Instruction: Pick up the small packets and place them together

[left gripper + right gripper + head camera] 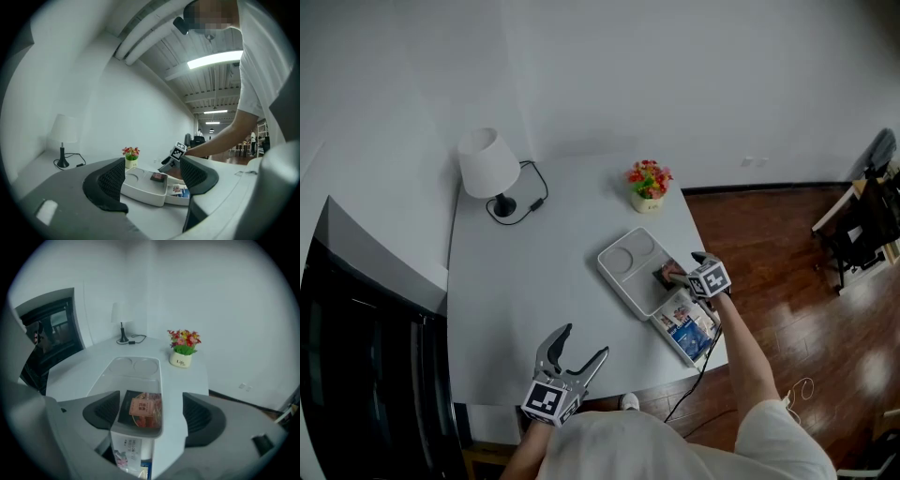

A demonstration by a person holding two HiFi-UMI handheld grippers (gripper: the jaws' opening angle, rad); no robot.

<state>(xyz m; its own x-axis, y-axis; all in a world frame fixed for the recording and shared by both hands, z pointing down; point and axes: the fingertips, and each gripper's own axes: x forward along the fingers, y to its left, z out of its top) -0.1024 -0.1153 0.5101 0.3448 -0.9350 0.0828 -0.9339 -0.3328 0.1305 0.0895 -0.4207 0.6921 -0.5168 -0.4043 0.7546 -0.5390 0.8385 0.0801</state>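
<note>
A white compartment tray (628,258) lies near the table's right edge. In its middle compartment a small red-brown packet (143,408) rests on a dark packet (123,412); it also shows as a dark spot (664,277) from above. My right gripper (151,413) hangs over that compartment, angled down. Its jaws are open wide on either side of the tray and touch neither packet. Several white and blue packets (686,326) fill the end compartment nearest me. My left gripper (585,340) is held level near the table's front edge, open and empty, facing the tray (140,186).
A white table lamp (490,167) with a black cable stands at the back left. A small pot of flowers (648,185) sits behind the tray. A dark cabinet (356,356) is left of the table, wooden floor (787,272) to the right.
</note>
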